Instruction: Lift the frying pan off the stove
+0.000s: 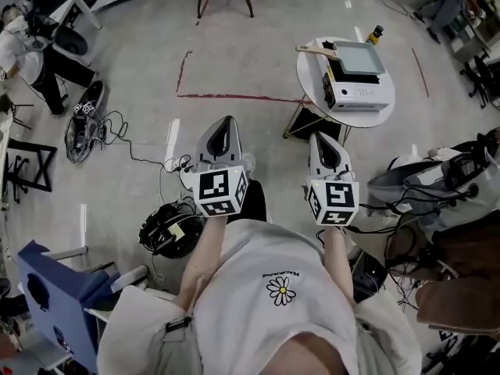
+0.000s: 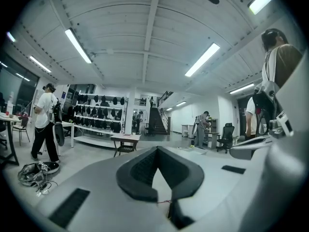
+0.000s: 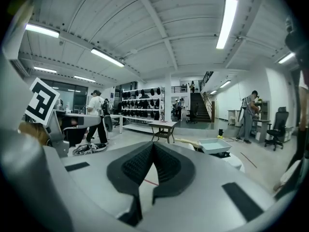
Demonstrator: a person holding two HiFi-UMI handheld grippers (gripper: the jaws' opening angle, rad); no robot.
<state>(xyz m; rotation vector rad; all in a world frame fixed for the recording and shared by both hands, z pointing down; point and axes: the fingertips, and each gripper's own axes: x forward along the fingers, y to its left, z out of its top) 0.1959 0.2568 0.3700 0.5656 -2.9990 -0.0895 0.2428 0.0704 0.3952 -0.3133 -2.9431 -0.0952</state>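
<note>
Our left gripper and right gripper, both clenched on nothing, hover side by side; the pan sits on the stove on a table, well apart ahead.

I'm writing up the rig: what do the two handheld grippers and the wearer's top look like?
The left gripper and right gripper are pale grey tapering shells with black ridged pads. Each bears a white cube with black square markers. The person wears a white short-sleeved T-shirt with a daisy print.
</note>
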